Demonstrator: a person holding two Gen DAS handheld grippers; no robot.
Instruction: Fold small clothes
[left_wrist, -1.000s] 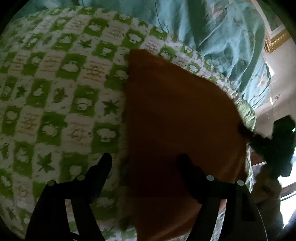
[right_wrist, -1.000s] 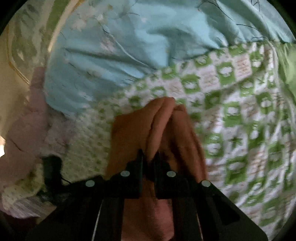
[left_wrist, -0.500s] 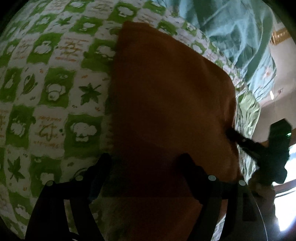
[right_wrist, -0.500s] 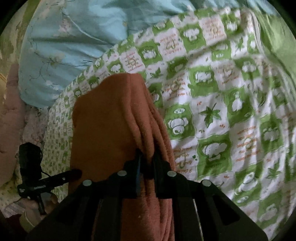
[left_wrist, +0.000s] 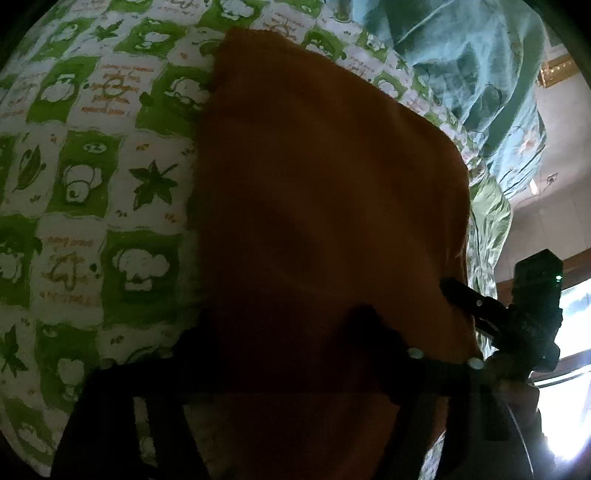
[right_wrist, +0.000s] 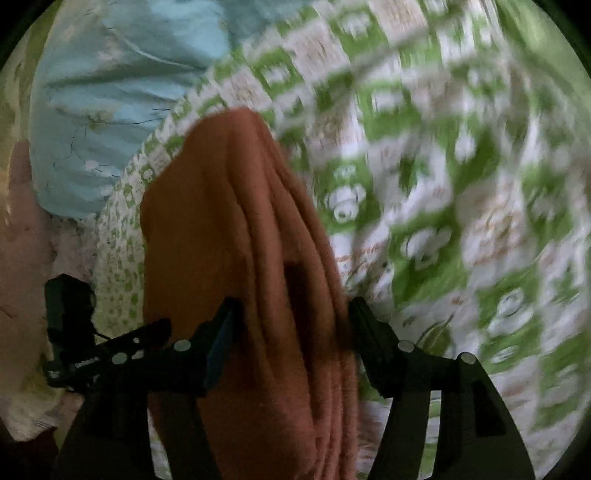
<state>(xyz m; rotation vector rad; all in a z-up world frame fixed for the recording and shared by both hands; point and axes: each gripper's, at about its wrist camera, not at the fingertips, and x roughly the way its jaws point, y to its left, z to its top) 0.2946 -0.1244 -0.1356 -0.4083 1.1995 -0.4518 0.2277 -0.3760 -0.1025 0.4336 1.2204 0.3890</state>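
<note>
A folded rust-orange garment (left_wrist: 325, 192) lies on the green-and-white patterned blanket (left_wrist: 85, 177). My left gripper (left_wrist: 284, 325) is open, low over the garment's near end, fingers spread and in shadow. In the right wrist view the same garment (right_wrist: 229, 236) shows its stacked folds between the fingers of my right gripper (right_wrist: 291, 314), which is open with the jaws standing apart on either side of the fold. The right gripper also shows in the left wrist view (left_wrist: 458, 291) at the garment's right edge.
A light blue floral duvet (right_wrist: 110, 81) lies bunched beyond the blanket (right_wrist: 443, 184). A pink cloth (right_wrist: 26, 229) lies at the left. A bright window (left_wrist: 569, 325) is at the right past the bed edge.
My right gripper, shut on the garment's folded edge before, has opened and let it go. The left gripper has moved lower and closer over the garment, still open.
</note>
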